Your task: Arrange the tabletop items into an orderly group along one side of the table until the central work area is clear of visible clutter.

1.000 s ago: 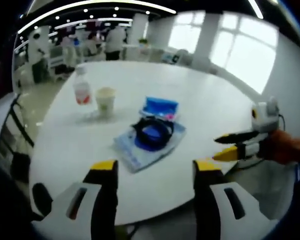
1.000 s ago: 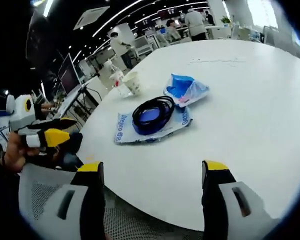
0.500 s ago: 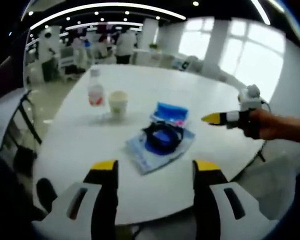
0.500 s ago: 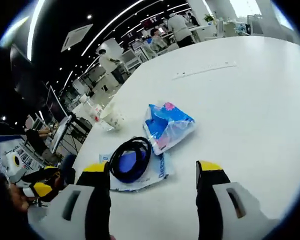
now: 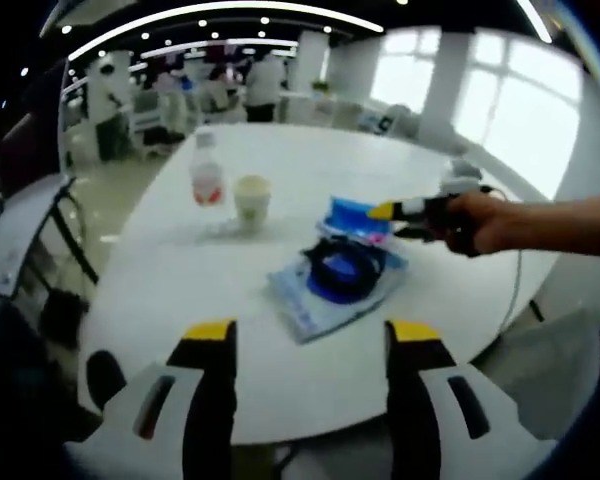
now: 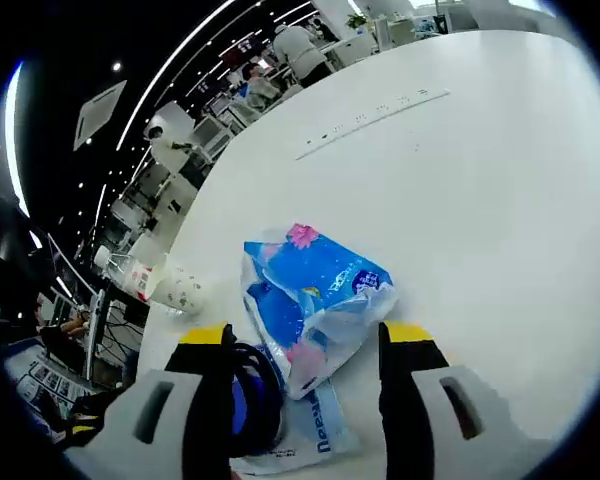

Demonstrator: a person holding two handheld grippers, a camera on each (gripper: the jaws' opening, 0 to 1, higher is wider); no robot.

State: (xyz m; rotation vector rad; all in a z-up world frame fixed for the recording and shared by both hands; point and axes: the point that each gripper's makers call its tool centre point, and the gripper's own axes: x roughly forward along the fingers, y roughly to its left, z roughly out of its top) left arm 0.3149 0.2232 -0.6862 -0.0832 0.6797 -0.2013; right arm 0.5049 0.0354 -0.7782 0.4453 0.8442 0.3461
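A round white bench (image 5: 450,290) holds a blue plastic tissue pack (image 6: 315,295) beside a coiled black cable (image 5: 340,268). The right claw (image 6: 302,345), spread wide, hovers over the pack. The left claw (image 5: 305,335) is spread too, near the bench edge.

bottle (image 5: 207,180): 1 | paper cup (image 5: 251,199): 1 | blue packs (image 6: 315,300): 2, seemingly | cable coil (image 5: 343,268): 1

Flat packet (image 6: 315,440): blue lettering along its edge, not legible.
Tissue pack (image 6: 315,300): small dark-blue label, unreadable.
Bottle (image 5: 208,180): red label, unreadable.
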